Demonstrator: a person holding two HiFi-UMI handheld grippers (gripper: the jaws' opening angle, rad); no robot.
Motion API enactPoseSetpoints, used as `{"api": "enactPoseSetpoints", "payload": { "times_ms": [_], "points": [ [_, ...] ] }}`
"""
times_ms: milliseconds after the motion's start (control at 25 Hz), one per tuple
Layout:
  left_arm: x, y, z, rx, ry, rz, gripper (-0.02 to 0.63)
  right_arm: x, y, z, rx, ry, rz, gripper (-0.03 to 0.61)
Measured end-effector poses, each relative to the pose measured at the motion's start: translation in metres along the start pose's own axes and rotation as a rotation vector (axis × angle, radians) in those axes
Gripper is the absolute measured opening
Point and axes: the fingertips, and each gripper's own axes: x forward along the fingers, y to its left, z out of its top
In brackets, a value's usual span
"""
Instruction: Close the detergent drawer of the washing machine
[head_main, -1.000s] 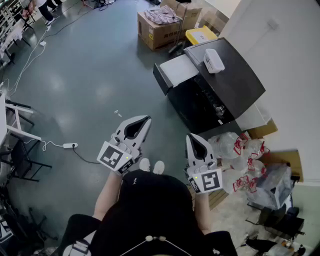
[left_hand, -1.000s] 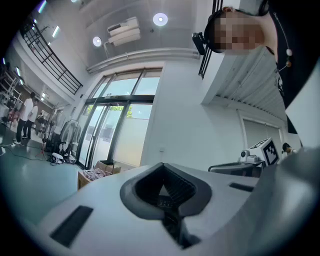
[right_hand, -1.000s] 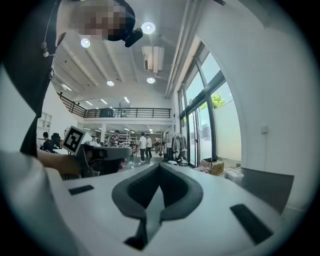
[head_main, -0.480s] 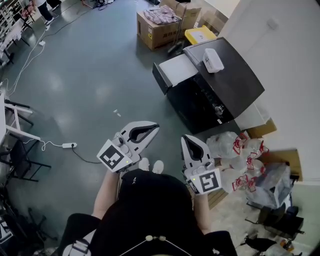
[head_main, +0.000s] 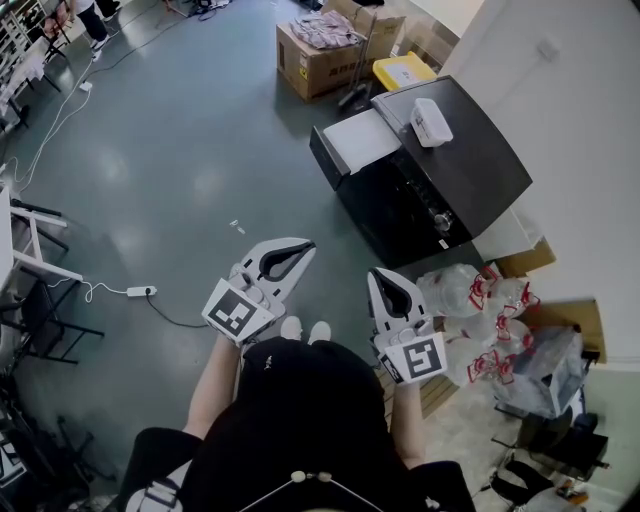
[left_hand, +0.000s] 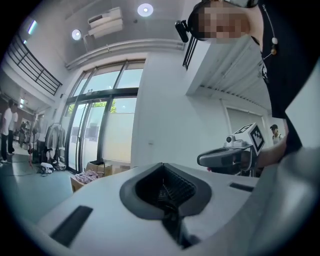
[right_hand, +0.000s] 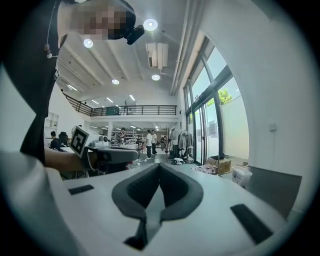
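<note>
Head view: the left gripper (head_main: 298, 248) and right gripper (head_main: 382, 278) hang above the floor (head_main: 180, 150), each with jaws pressed together and gripping nothing. The detergent drawer (head_main: 357, 140) stands pulled out of the washing machine (head_main: 450, 165), well apart from both.

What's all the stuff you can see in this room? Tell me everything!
black washing machine: one, black, upper right, by the white wall
detergent drawer: one, pale inside with a dark front, pulled out of the machine
small white plastic tub: one, white, on top of the machine
brown cardboard box: one, brown, cloth inside, top of the view
flat yellow box: one, yellow, between the cardboard box and the machine
clear plastic bags: several, clear with red print, on the floor at right
white power strip: one, white, on the grey floor at left
shoes: two, white, the person's
left gripper: one, white and grey, shut, empty
right gripper: one, white and grey, shut, empty
</note>
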Motion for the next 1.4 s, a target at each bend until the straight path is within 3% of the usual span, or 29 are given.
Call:
{"api": "enactPoseSetpoints", "payload": {
  "times_ms": [320, 480, 1040, 1240, 1400],
  "points": [
    [-0.004, 0.027, -0.007, -0.059, -0.044, 0.027, 0.009, 0.010, -0.006, -0.017, 0.035, 0.028, -0.022, 0.005],
    [-0.002, 0.040, -0.016, -0.051, -0.020, 0.036, 0.104, 0.024, -0.015, -0.026, 0.066, 0.045, -0.029, 0.005],
    [0.081, 0.121, -0.052, -0.096, 0.044, 0.110, 0.106, 0.103, -0.089, -0.048, 0.040, 0.093, 0.063, 0.041],
    [0.121, 0.154, -0.078, -0.156, 0.135, 0.126, 0.109, 0.137, -0.125, -0.071, 0.000, 0.158, 0.113, 0.055],
    [0.152, 0.174, -0.108, -0.216, 0.238, 0.113, 0.172, 0.167, -0.141, -0.103, -0.081, 0.256, 0.209, 0.061]
  ]
}}
